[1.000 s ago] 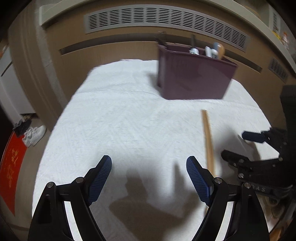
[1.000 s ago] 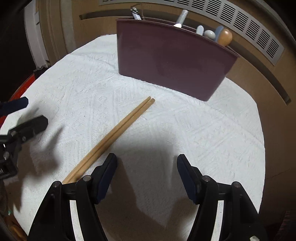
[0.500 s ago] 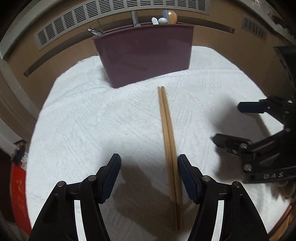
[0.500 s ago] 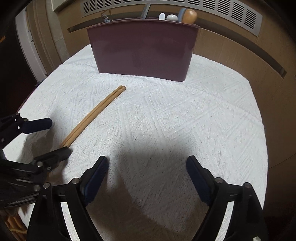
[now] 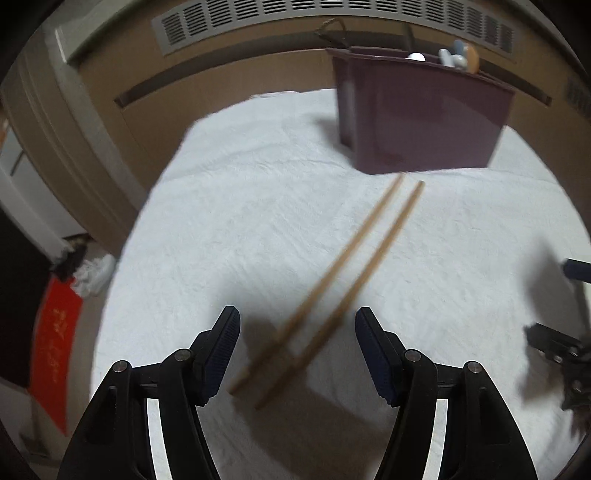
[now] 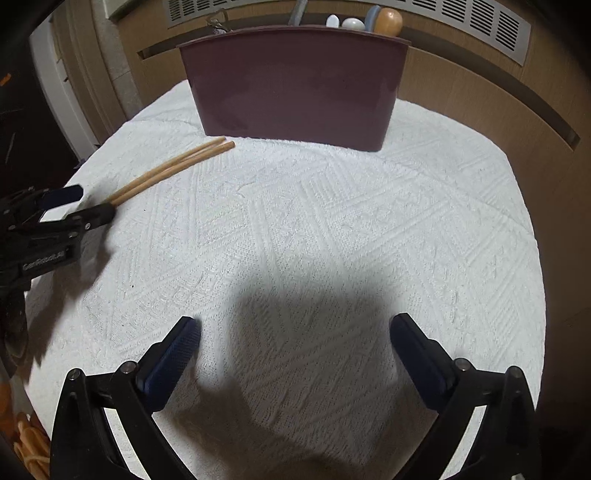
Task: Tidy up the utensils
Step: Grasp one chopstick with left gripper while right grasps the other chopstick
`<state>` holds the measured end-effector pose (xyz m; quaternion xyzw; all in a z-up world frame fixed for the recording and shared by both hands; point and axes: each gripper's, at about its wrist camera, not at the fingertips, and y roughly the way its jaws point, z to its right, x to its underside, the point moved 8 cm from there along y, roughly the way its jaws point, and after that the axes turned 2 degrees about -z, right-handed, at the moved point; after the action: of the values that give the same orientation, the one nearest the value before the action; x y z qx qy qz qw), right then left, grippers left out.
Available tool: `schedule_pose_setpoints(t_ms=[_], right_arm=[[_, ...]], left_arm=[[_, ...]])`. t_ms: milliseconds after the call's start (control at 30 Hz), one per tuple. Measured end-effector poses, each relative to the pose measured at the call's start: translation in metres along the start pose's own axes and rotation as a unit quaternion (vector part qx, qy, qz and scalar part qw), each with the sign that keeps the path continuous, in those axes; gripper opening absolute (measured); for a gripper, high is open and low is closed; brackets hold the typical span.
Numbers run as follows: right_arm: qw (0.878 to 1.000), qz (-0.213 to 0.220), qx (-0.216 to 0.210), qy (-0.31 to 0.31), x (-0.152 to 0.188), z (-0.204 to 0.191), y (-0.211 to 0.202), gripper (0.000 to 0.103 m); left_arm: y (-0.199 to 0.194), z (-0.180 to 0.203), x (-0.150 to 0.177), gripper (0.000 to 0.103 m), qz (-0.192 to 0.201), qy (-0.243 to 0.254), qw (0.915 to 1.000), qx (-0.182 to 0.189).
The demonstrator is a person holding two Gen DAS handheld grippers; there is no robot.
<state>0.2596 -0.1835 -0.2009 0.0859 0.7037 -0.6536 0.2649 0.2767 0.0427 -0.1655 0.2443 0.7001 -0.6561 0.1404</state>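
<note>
Two wooden chopsticks (image 5: pixel 354 254) lie side by side on the white cloth, and their near ends sit between the fingers of my left gripper (image 5: pixel 297 325), which is open and not touching them. They also show in the right wrist view (image 6: pixel 173 168). A maroon utensil holder (image 5: pixel 424 122) stands at the back with several utensil handles sticking out; it also shows in the right wrist view (image 6: pixel 295 85). My right gripper (image 6: pixel 295 332) is open and empty over bare cloth. The left gripper (image 6: pixel 74 206) shows at the left of the right wrist view.
The white textured cloth (image 6: pixel 332 229) covers a round table. A wooden wall panel with a vent grille (image 5: pixel 295 14) runs behind the holder. A red mat (image 5: pixel 55 339) and white shoes lie on the floor at left.
My left gripper has swung over the chopsticks, so their near ends now lie between its open fingers. The right gripper has drawn away to the right and opened wider.
</note>
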Motion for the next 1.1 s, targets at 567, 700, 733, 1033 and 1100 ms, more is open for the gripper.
schedule_pose_setpoints(t_ms=[567, 700, 733, 1033, 1100], right_arm=[[0.999, -0.001, -0.019, 0.041, -0.089, -0.068, 0.018, 0.034], [0.997, -0.005, -0.002, 0.079, -0.11, -0.078, 0.032, 0.031], [0.997, -0.007, 0.001, 0.081, -0.112, -0.081, 0.035, 0.031], [0.998, -0.015, 0.063, 0.022, -0.113, -0.091, 0.045, 0.026], [0.997, -0.015, 0.073, 0.009, -0.107, -0.08, 0.039, 0.022]], left_arm=[[-0.035, -0.065, 0.015, 0.071, 0.034, -0.072, 0.9962, 0.034], [-0.03, -0.088, 0.01, 0.071, 0.048, -0.092, 0.9939, 0.038], [-0.029, -0.091, 0.009, 0.071, 0.05, -0.096, 0.9933, 0.039], [-0.024, -0.075, -0.005, 0.071, 0.048, -0.066, 0.9946, 0.065], [-0.021, -0.052, -0.014, 0.071, 0.043, -0.035, 0.9947, 0.087]])
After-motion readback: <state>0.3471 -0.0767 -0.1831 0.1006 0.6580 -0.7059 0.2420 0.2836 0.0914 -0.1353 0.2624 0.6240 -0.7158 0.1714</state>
